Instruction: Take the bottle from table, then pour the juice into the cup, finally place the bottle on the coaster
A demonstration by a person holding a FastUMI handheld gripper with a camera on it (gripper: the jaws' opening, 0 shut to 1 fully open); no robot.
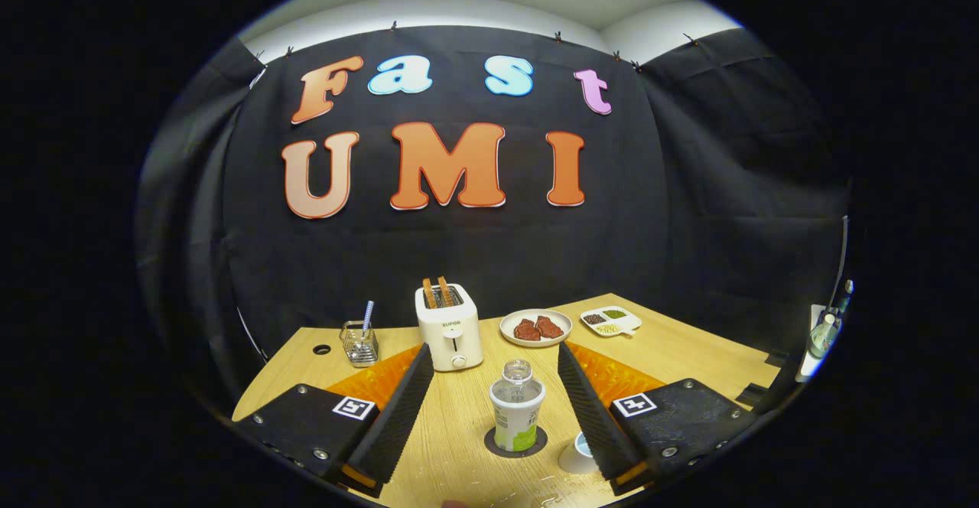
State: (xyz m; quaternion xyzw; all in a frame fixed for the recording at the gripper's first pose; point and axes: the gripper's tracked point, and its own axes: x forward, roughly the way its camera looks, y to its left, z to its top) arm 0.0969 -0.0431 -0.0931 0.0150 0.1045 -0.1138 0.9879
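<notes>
Now the gripper (489,385) gapes wide, holding nothing; the juice bottle (517,415) stands upright on the coaster (489,444) between its fingers.

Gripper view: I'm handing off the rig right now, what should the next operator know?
Tongs: open, fingers wide apart, touching nothing.
Clear plastic bottle with white-and-green label: uncapped, upright on the dark round coaster, between the fingers.
White cup: on the wooden table, right of the coaster, partly behind the right finger; contents can't be told.
Done: bottle appears placed on the coaster.
Left: confirm the pour; back the tongs away.
</notes>
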